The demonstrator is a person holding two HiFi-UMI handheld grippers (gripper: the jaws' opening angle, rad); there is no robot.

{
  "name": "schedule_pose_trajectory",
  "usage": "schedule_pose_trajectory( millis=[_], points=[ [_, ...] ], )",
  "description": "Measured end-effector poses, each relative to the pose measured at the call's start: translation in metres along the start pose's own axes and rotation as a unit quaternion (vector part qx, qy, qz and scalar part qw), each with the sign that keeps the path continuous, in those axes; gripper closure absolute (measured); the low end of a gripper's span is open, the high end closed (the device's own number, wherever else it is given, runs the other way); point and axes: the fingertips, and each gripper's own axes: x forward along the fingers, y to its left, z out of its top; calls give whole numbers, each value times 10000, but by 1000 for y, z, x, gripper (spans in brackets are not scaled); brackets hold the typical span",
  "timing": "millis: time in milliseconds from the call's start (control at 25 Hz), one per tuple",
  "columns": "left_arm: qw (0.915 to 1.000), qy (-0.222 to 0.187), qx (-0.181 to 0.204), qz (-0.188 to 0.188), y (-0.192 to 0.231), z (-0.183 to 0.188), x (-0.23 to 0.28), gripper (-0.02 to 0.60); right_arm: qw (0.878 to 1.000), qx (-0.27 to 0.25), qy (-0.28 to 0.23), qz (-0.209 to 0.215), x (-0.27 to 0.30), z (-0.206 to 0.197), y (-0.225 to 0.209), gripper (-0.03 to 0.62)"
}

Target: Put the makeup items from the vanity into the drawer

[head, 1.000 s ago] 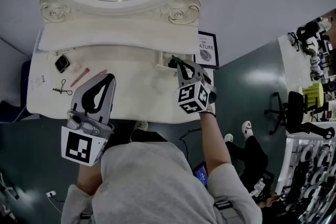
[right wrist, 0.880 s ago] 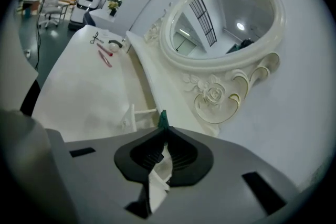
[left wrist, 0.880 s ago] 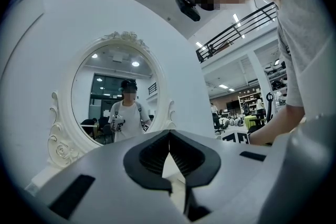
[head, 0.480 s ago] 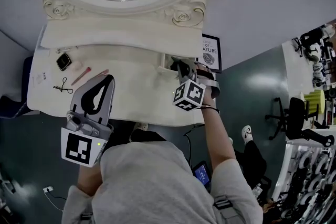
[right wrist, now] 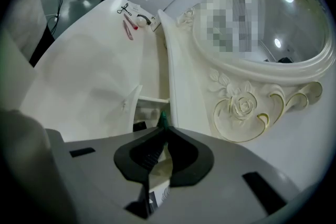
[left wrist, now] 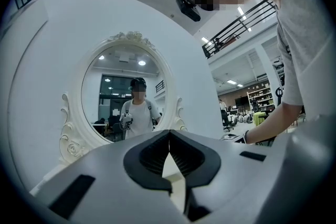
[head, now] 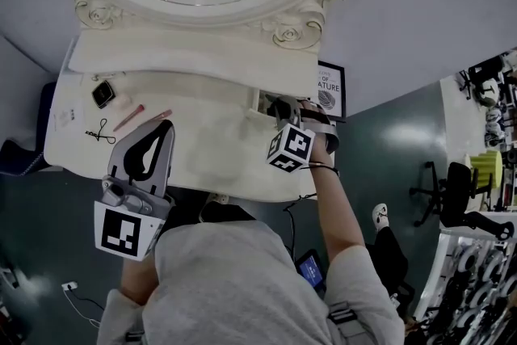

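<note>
- A slim green stick (right wrist: pixel 162 119) is clamped in the near-shut right gripper (right wrist: pixel 165 129), long axis along the jaws, pointed at the open drawer (right wrist: pixel 131 104) just ahead, mid-frame.
- The left gripper (left wrist: pixel 169 136) is held shut and empty, lower left.

cream-white carved vanity table (head: pixel 210 153), reading plain throughout. matching cream oval mirror frame (right wrist: pixel 247 107), its rose scrolls carrying thin gilt edging. left gripper (head: pixel 166 125) and right gripper (head: pixel 280 104) showing pale grey shells with black pads, each wearing a black-and-white square-marker cube (head: pixel 291 149). slim dark green pointed item (right wrist: pixel 163 120) showing at the right jaws. pink-red slim pencil (head: pixel 129 118). black wire eyelash curler (head: pixel 98 133).
</note>
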Motion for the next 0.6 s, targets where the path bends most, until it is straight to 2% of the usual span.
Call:
schedule_pose_trajectory(
  millis=[280,600],
  points=[
    [10000,44,-14,86,3,-3,-3,566,9995,139,-26,288,6,3,5,559],
    [10000,11,4,86,7,0,-4,566,9942,889,-209,564,3,9,4,559]
  ],
)
